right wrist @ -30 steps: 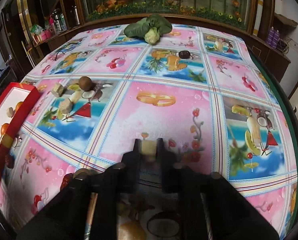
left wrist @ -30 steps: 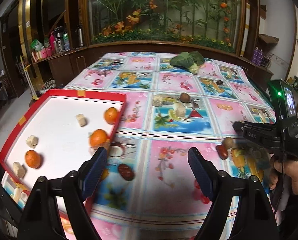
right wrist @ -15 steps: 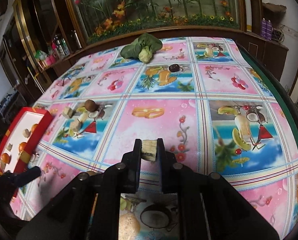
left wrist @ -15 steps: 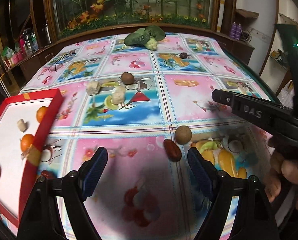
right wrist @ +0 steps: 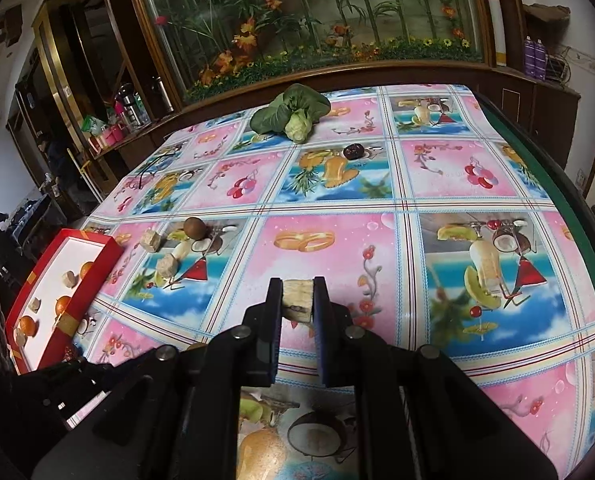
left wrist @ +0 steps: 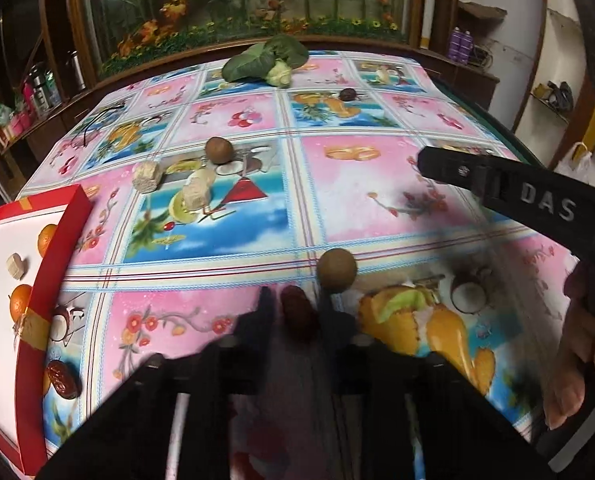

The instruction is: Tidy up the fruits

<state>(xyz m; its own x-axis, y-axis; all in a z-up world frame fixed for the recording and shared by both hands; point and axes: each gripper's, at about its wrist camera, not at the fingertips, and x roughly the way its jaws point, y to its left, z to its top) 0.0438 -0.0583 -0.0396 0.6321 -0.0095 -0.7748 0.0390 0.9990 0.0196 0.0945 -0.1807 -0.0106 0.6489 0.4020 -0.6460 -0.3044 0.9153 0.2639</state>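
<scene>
The left gripper (left wrist: 295, 312) is clenched on a red date (left wrist: 297, 316). The date lies low on the tablecloth (left wrist: 377, 208) between the two blurred fingers, and its long axis runs almost straight away from the camera, along the fingers, tilted a little to the right at the near end. A round brown fruit (left wrist: 336, 270) sits just beyond the right finger, near the date; I cannot tell if it touches the finger.

The right gripper (right wrist: 297, 300) grasps a beige cube (right wrist: 297, 296) at its fingertips, above the tablecloth. The flat sides of the cube press against the two pads.

A second date (left wrist: 62, 378) lies just beside the outer wall of the red tray (left wrist: 53, 264), well apart from the left gripper, with its long axis slanting from upper left to lower right. In the tray lie oranges (left wrist: 20, 302) and a beige cube (left wrist: 16, 266). Two more cubes (left wrist: 147, 176) and another brown fruit (left wrist: 219, 150) lie farther on the cloth.
</scene>
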